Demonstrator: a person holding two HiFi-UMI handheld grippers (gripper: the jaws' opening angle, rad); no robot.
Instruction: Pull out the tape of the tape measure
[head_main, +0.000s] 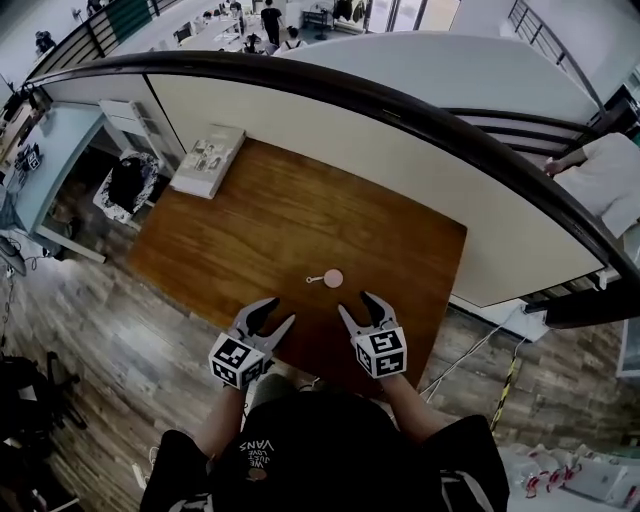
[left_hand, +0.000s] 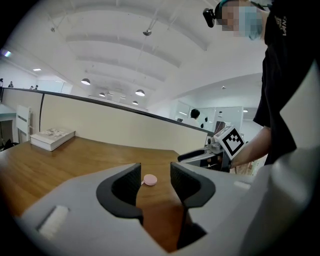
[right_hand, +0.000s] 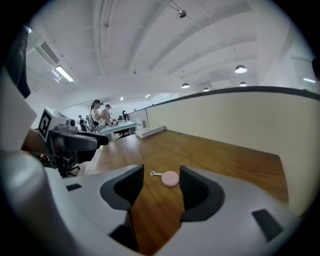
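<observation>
tape measure (head_main: 333, 278): pink | table (head_main: 250, 230): brown wood grain (streaked) | book (head_main: 208, 160): white | railing (head_main: 350, 82): black

**Pink tape measure (head_main: 333, 278) lies flat on the table (head_main: 250, 200)**

The tape measure is a small, round, pink case. It rests flat on the brown wooden table, in the nearer half of the top and away from the edges. A short pull tab (head_main: 313, 279) with a small ring at its end sticks out of the case's left side and lies on the wood.
</observation>
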